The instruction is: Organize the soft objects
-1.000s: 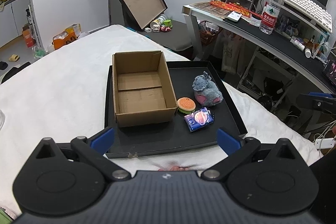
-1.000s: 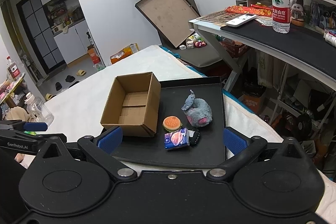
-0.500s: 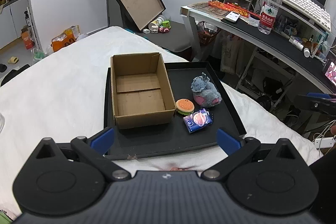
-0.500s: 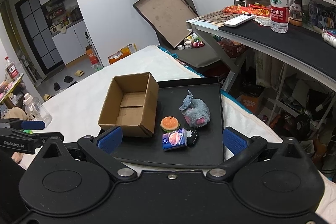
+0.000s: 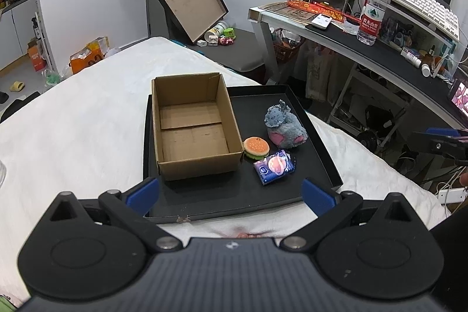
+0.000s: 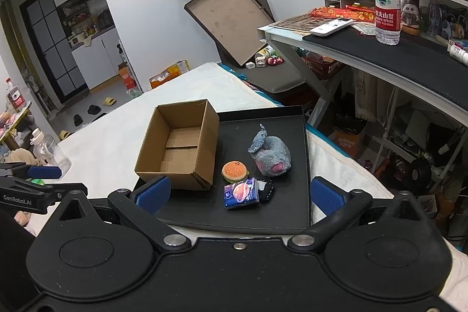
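White bedding carries a black tray. Ahead of both wide-open, empty grippers, left and right, sit an empty cardboard box, burger toy, plush and tissue pack. Nothing is packed yet; the next move looks like a reach forward to a toy.

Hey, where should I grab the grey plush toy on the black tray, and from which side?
Probably grip the grey plush toy across its rounded body, coming down from above with the right gripper, which is open. The body is its widest, softest part and lies on its side on the tray, apart from the cardboard box. The burger toy sits close on one side.
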The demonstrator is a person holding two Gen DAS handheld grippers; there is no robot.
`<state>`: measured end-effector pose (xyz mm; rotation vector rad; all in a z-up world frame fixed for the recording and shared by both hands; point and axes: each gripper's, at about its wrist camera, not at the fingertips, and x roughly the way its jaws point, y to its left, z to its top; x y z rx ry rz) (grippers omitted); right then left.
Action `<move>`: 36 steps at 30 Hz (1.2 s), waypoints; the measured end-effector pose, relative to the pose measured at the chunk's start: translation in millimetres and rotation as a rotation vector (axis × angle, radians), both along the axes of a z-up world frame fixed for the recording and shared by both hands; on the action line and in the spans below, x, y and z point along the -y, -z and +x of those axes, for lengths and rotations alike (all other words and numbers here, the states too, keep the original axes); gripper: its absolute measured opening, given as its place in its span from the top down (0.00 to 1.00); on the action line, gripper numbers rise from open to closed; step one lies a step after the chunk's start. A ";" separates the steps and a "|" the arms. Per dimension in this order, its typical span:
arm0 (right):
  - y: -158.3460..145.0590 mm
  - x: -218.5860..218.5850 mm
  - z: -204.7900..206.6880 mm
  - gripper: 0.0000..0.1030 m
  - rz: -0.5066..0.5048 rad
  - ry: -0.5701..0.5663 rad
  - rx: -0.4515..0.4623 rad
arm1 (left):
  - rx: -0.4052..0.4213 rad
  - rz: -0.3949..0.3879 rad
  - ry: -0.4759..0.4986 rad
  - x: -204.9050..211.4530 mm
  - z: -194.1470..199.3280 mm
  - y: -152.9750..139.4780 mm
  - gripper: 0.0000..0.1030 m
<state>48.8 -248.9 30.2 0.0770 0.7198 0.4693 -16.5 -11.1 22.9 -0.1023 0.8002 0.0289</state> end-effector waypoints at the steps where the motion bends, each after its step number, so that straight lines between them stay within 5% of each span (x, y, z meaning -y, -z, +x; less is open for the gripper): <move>1: 0.3 0.1 0.0 0.00 -0.001 0.001 -0.001 | 0.001 0.001 0.000 0.1 0.0 0.0 0.00; 36: 45.1 15.2 45.4 0.00 0.014 0.004 -0.037 | -0.038 -0.036 -0.034 -20.6 47.5 40.2 0.00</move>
